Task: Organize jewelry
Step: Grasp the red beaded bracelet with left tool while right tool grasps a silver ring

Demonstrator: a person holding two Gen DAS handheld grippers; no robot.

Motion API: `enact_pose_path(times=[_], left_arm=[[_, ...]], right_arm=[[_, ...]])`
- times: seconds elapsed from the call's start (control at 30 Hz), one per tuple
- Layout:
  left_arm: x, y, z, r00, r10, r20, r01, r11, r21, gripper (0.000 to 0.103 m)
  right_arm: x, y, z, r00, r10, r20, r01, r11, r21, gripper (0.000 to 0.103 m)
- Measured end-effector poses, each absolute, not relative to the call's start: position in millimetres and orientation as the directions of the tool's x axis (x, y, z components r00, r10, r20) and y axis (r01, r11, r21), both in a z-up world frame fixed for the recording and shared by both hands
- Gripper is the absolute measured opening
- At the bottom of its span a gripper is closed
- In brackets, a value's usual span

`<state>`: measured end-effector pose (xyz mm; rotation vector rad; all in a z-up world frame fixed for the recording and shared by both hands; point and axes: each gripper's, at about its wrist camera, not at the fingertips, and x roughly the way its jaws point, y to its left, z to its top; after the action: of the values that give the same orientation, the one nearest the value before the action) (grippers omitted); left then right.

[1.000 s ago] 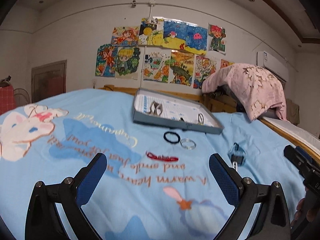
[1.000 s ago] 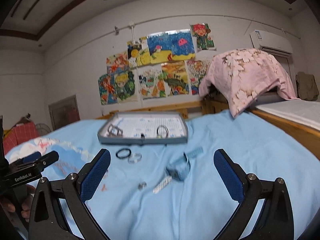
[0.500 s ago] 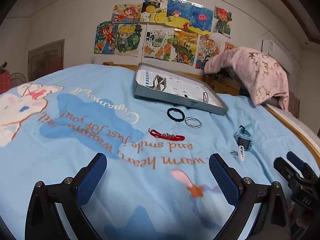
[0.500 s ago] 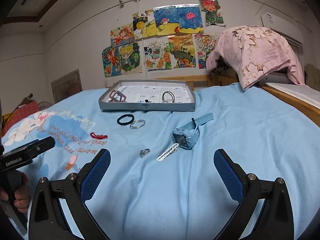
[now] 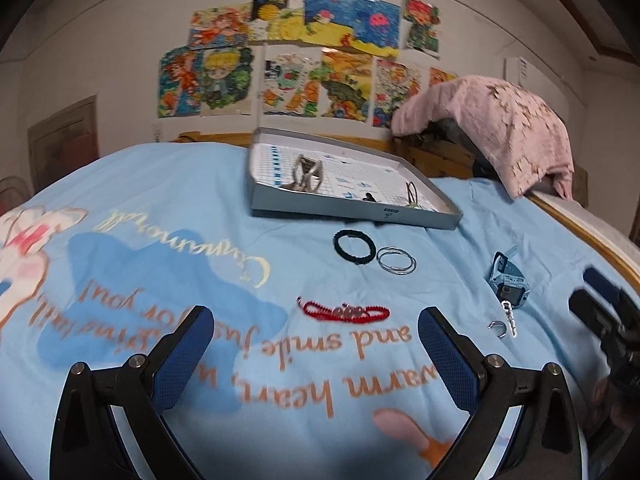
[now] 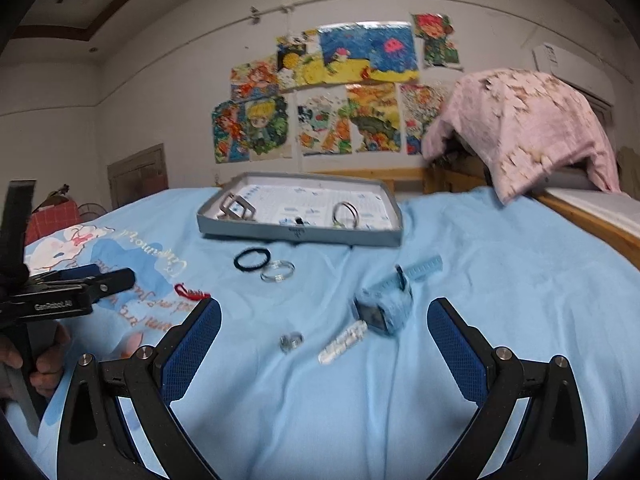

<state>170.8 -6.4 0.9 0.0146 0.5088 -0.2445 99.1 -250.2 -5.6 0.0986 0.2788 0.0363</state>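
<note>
A grey tray [image 5: 352, 209] [image 6: 300, 236] lies far on the blue bed sheet and holds a few metal pieces. In front of it lie a black hair band [image 5: 354, 246] [image 6: 252, 258], silver bangles [image 5: 397, 260] [image 6: 277, 271], a red beaded bracelet [image 5: 344, 312] [image 6: 191, 292], a blue watch [image 5: 509, 280] [image 6: 386, 304], a small ring [image 5: 497, 326] [image 6: 291, 340] and a clear clip [image 6: 342, 342]. My left gripper [image 5: 316, 354] is open, just short of the red bracelet. My right gripper [image 6: 324, 352] is open, with ring and clip between its fingers' line.
A pink blanket [image 5: 492, 128] hangs over a wooden bed frame at the back right. Colourful drawings [image 5: 296, 52] cover the wall. The left gripper's body [image 6: 64, 296] shows at the left of the right wrist view.
Both grippers have moved forward and lower toward the jewelry. The items look bigger and nearer. Both stay open.
</note>
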Motion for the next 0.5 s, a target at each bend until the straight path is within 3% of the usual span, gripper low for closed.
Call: enact_pose_path(times=[0.17,0.23,0.37,0.5], left_arm=[[199.3,-8.5,-1.3,0.817,-0.278,-0.505,0.282,0.957,-0.070,0.102],[209.6,-6.6,-3.5,0.808,-0.302,-0.506,0.291,0.951,-0.105,0.096],[226.4,-7.7,-15.7,0.770,-0.349,-0.534,0.316,0.936,-0.155,0.086],[237.5,-18.1,-30.5,0.714,-0.384,-0.586,0.368,0.917,-0.153,0.075]], right_arm=[[122.8,-245.1,-5.4,0.958,0.110,-0.267,-0.083,0.990,0.111,0.100],[130.1,-241.0,-10.5,0.948,0.133,-0.289,-0.106,0.988,0.110,0.097],[139.1,-236.4,-22.3,0.926,0.173,-0.336,-0.138,0.982,0.126,0.077],[145.6,-230.2,-32.0,0.904,0.193,-0.382,-0.159,0.980,0.118,0.073]])
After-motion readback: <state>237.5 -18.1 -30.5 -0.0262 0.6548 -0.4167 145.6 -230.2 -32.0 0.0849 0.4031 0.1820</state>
